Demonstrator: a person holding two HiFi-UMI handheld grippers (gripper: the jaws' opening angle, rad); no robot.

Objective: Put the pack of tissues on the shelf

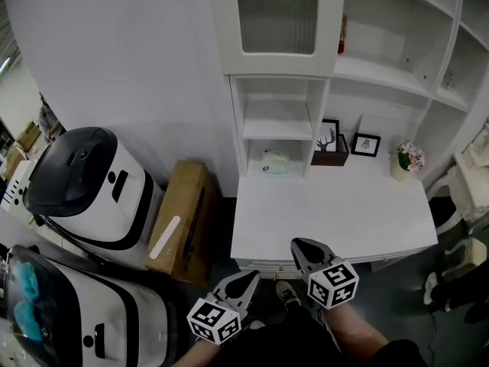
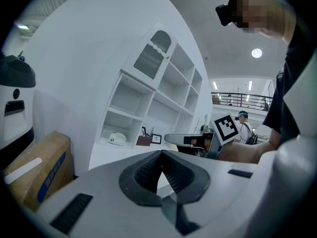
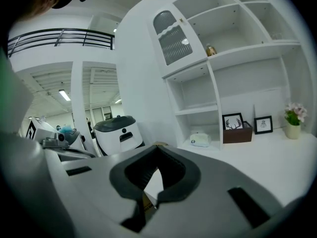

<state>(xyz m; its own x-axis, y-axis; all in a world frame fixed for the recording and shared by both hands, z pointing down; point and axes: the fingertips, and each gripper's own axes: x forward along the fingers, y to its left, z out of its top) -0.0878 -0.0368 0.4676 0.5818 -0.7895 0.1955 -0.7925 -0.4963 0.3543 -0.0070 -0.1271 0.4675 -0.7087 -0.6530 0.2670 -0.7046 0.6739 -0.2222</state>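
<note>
The pack of tissues (image 1: 275, 161) is a pale, soft packet lying in the lowest cubby of the white shelf unit (image 1: 279, 121), at the back of the white desk (image 1: 328, 212). It also shows small and far off in the left gripper view (image 2: 117, 139) and in the right gripper view (image 3: 200, 140). My left gripper (image 1: 250, 276) hangs below the desk's front edge, shut and holding nothing. My right gripper (image 1: 299, 245) is just over the front edge, also shut and holding nothing. In their own views the left gripper (image 2: 161, 153) and right gripper (image 3: 157, 150) have their tips touching.
A brown cardboard box (image 1: 183, 220) stands on the floor left of the desk, beside white-and-black machines (image 1: 84, 186). At the back of the desk are a brown box (image 1: 330, 157), a deer picture (image 1: 330, 134), a small frame (image 1: 365, 144) and a flower vase (image 1: 409, 159).
</note>
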